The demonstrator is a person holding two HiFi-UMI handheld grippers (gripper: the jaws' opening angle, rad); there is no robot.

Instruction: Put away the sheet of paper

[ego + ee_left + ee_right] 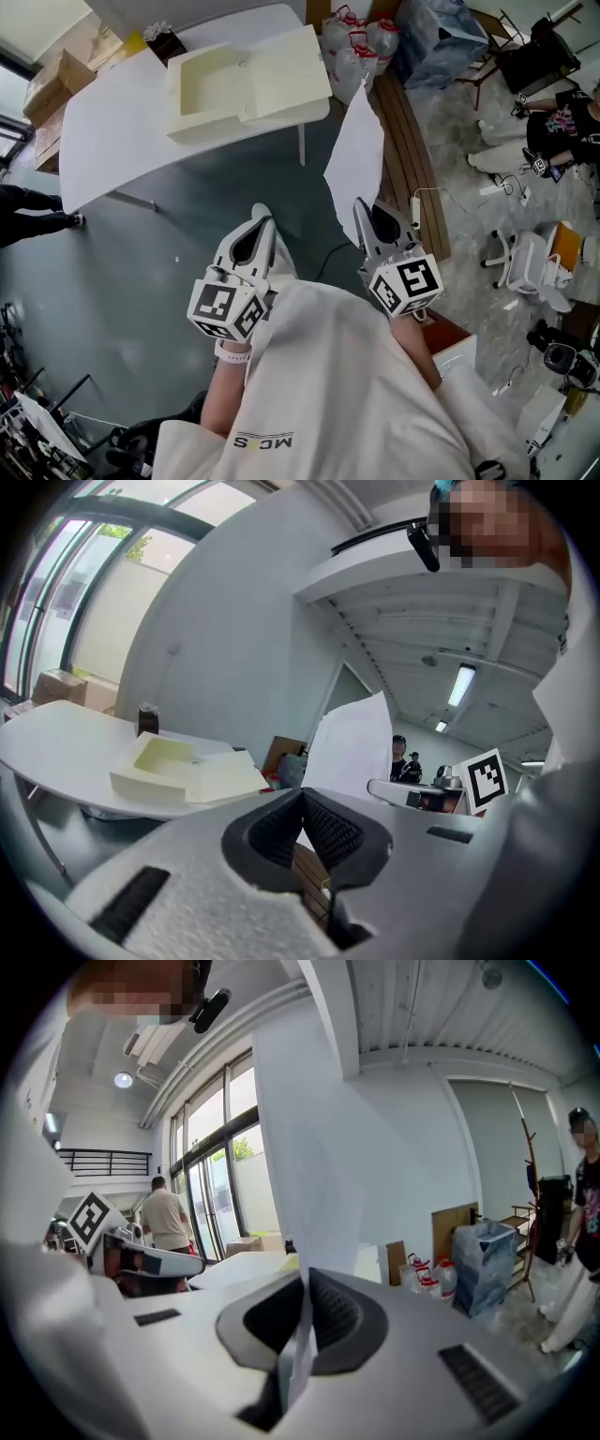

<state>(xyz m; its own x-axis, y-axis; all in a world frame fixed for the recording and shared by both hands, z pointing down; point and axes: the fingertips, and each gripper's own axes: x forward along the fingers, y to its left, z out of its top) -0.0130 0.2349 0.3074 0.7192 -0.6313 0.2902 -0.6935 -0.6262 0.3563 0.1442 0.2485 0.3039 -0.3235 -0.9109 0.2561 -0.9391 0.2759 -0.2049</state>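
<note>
A white sheet of paper (356, 155) stands upright in the air, pinched at its lower edge by my right gripper (362, 210), which is shut on it. In the right gripper view the sheet (309, 1147) rises straight out of the closed jaws (307, 1281). My left gripper (261, 216) hangs beside it to the left, shut with nothing in it; its pads (323, 829) meet at the tip. An open cream box (246, 82) with its lid folded back lies on the white table (112, 122), ahead of both grippers. In the left gripper view the box (183, 771) is at the left and the sheet (352, 742) at the centre.
A dark tissue box (164, 39) stands at the table's far edge. Water bottles (352, 42) and a blue bag (441, 37) stand behind a wooden bench (408, 159). A person (562, 122) sits at the right, near a white chair (530, 262). Cardboard boxes (56, 80) stand far left.
</note>
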